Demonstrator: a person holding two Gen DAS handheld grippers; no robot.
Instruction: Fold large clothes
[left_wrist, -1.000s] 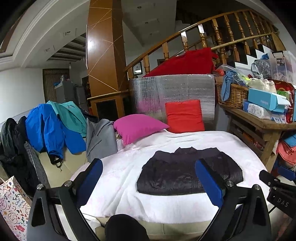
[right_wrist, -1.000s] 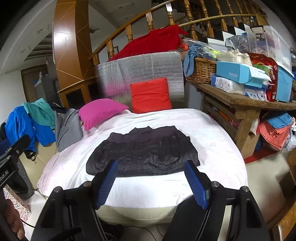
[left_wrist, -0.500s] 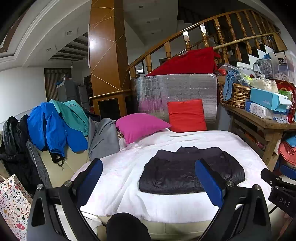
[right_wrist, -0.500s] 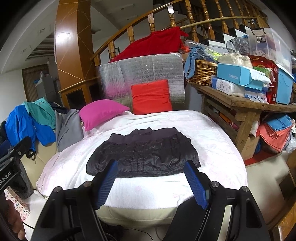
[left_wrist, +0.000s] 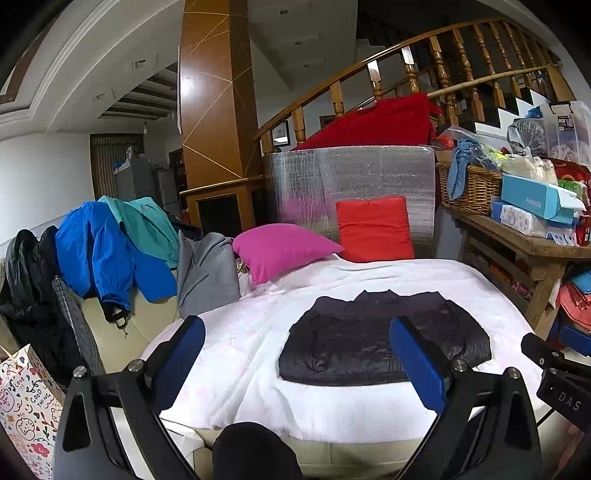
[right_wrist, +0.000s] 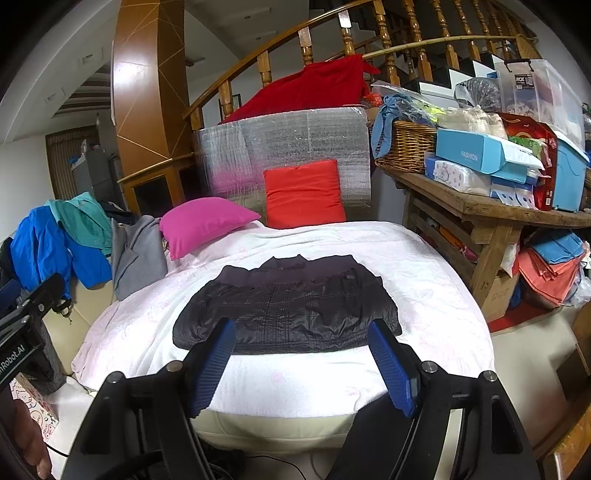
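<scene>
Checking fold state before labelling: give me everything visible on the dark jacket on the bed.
The dark jacket is black to charcoal, with a quilted, slightly shiny, puffer-like fabric. It lies flat on the white bed cover, already folded into a compact, roughly rectangular shape, with the collar at the far edge and a straight folded edge nearest the cameras. No sleeves stick out. Only the cover touches it. Both grippers, left and right, hang open short of it, holding nothing.

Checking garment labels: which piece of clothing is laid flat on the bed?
The black jacket, spread on the white blanket; the blue jacket and others are heaped beside.
</scene>
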